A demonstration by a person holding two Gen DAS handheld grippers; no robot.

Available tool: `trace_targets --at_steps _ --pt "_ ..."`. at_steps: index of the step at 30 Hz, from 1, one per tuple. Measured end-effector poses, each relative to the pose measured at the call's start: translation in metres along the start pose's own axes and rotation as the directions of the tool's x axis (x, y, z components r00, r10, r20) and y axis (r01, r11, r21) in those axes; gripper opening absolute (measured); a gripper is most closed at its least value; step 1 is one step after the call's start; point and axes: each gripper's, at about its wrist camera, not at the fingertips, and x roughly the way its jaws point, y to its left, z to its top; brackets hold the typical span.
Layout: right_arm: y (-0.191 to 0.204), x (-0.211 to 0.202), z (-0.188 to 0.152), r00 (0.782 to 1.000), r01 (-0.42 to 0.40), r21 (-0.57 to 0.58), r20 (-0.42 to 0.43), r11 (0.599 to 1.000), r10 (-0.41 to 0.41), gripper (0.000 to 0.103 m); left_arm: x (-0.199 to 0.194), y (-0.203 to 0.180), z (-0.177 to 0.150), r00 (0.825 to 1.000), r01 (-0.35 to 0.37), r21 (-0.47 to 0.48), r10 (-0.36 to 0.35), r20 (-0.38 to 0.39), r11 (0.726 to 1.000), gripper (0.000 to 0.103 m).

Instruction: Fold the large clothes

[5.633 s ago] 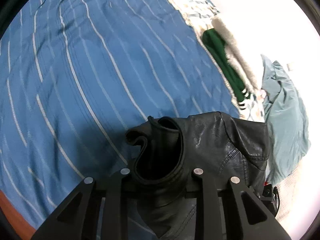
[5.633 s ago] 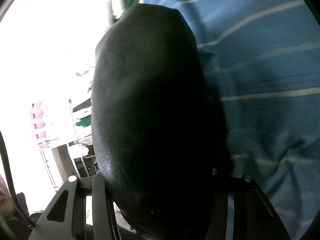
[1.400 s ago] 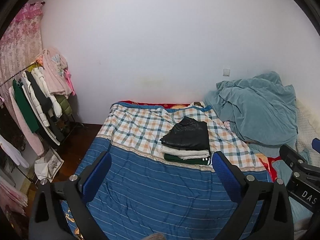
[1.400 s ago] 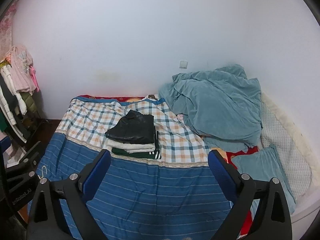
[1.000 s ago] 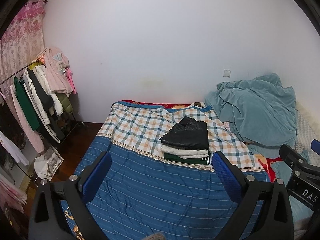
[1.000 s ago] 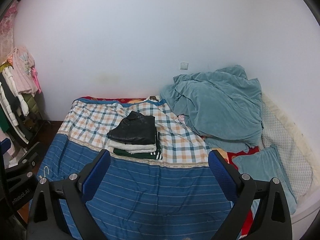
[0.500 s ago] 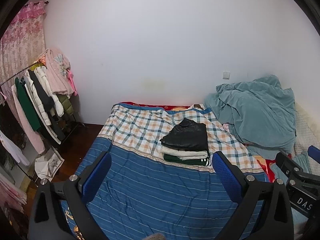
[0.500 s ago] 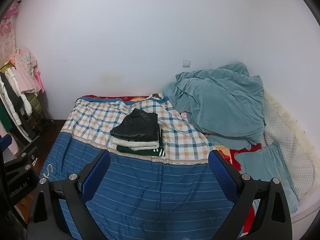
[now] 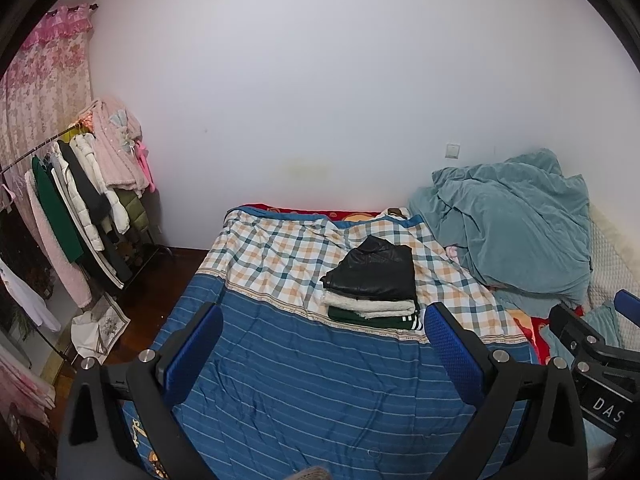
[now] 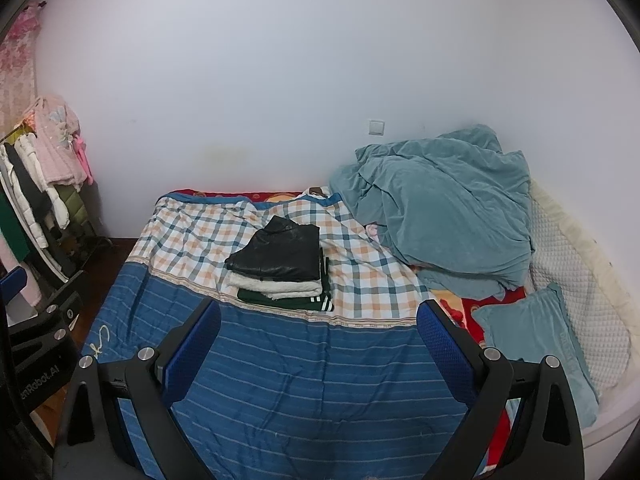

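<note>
Folded stack on bed; fingers spread, empty.

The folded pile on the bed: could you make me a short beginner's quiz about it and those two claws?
1. True or false: the black leather jacket lies on top of the pile.
2. Which garment is at the bottom? A) the white fleece B) the dark green garment with white stripes C) the teal blanket
3. Fill in: the left claw and the right claw are both ____ and hold nothing.

Key
1. True; the jacket tops the stack on the checked part of the bedspread.
2. B; the fleece sits in the middle, and the blanket is a separate heap beside the pile.
3. open
</note>
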Motion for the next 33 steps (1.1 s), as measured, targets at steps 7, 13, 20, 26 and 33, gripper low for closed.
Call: trace_targets --at_steps 7,13,20,26,33 --pt "0.002 0.001 0.000 1.000 -0.003 -0.009 -0.008 1.000 0.003 0.100 -0.004 -0.003 -0.004 1.000 0.001 0.000 -0.001 -0.005 1.000 0.103" --pt "0.003 0.001 0.000 1.000 -0.005 -0.010 -0.008 1.000 0.005 0.100 -0.007 -0.003 -0.008 1.000 -0.001 -0.001 0.001 -0.004 1.000 0.103" --pt "0.003 0.000 -0.002 1.000 -0.005 -0.010 -0.010 1.000 0.005 0.100 -0.007 0.000 -0.012 1.000 -0.005 -0.006 0.005 -0.010 1.000 0.103" --pt "0.003 -0.001 -0.003 1.000 -0.005 -0.008 -0.009 1.000 0.005 0.100 -0.007 0.000 -0.012 1.000 -0.008 -0.003 0.008 -0.008 1.000 0.103" --pt "0.003 0.002 -0.002 1.000 -0.010 -0.008 -0.014 1.000 0.009 0.100 -0.008 0.003 -0.016 1.000 -0.004 -0.011 0.004 -0.014 1.000 0.103"
